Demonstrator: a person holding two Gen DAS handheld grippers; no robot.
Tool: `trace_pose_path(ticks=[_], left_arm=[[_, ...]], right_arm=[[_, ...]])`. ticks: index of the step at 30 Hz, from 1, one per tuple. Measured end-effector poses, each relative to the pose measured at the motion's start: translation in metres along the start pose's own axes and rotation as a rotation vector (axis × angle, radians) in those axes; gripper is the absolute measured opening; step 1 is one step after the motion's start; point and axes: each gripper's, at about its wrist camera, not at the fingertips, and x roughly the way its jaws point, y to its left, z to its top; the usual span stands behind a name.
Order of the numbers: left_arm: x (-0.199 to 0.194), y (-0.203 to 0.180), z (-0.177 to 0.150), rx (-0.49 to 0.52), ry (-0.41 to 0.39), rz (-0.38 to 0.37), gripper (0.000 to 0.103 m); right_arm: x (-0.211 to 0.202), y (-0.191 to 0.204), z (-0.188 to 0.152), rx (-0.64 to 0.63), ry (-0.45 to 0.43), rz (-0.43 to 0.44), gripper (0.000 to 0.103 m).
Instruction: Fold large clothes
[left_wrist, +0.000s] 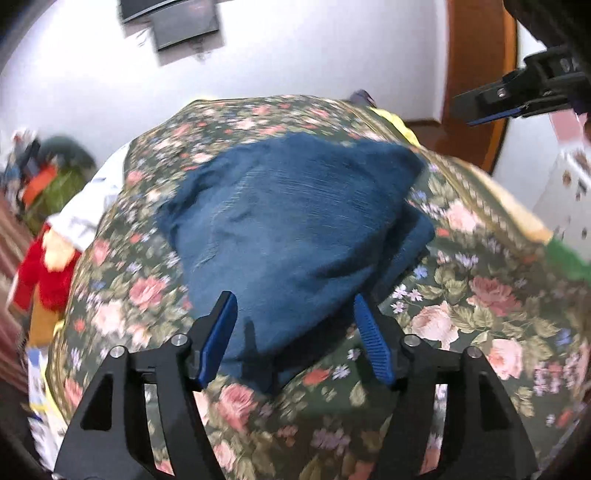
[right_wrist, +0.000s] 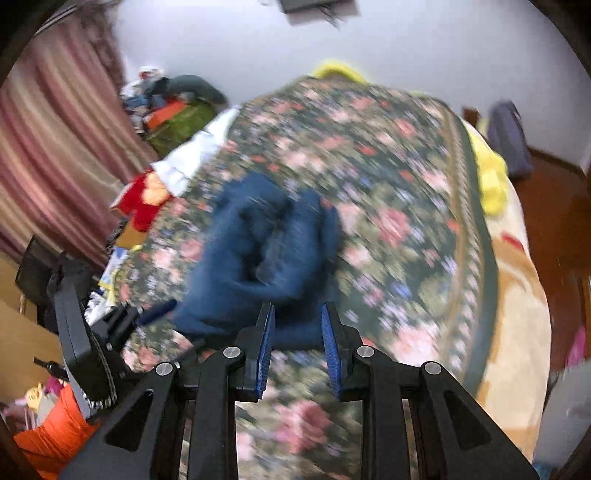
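Dark blue knit garment (left_wrist: 295, 221), bunched into a thick folded bundle, resting on the floral green bedspread (left_wrist: 480, 295) roughly mid-bed, closer to the near edge than the far one. Red and yellow plush toy (left_wrist: 40, 273) and a white cloth (left_wrist: 85, 218) lying off the bedspread's left edge. Left gripper (left_wrist: 293, 325) hovering low over the bundle's near end, blue-padded fingers spread wide, nothing between them; cloth seen through the gap but apparently not pinched. Further right, right gripper (right_wrist: 297, 339) held above the near edge of the bed, fingers likewise parted and empty, the bundle just beyond its tips. Heavy motion blur in the right wrist view, so exact height over the cloth hard to judge; probably clear of it. Yellow fabric (right_wrist: 491, 181) spilling along the bedspread's right edge, well apart from the garment.

Judged stage: a fold seemingly made, a further fold or a tidy-up still due.

Risks from here: pinching only the top layer, so the bundle peels open when lifted; snagging the bedspread together with the knit if the tips dip too deep; uneven grabs by the two tools, skewing the fold line; loose folds inside the lump slipping out under a quick pull, given the soft, stretchy look of the knit.
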Motion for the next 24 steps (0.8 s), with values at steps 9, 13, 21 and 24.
trace_pose_path(ticks=[9, 13, 21, 24], left_arm=[[-0.011, 0.076, 0.013, -0.159, -0.021, 0.181, 0.076], [0.020, 0.093, 0.014, -0.238, 0.034, 0.110, 0.076], [0.070, 0.078, -0.021, -0.266, 0.152, -0.040, 0.079], [0.064, 0.073, -0.032, -0.239, 0.155, -0.040, 0.082]], right_arm=[[0.052, 0.088, 0.046, -0.201, 0.023, -0.019, 0.022], [0.109, 0.090, 0.045, -0.222, 0.140, -0.083, 0.022], [0.128, 0.024, 0.012, -0.126, 0.187, -0.111, 0.067], [0.125, 0.008, -0.008, -0.132, 0.165, -0.172, 0.098]])
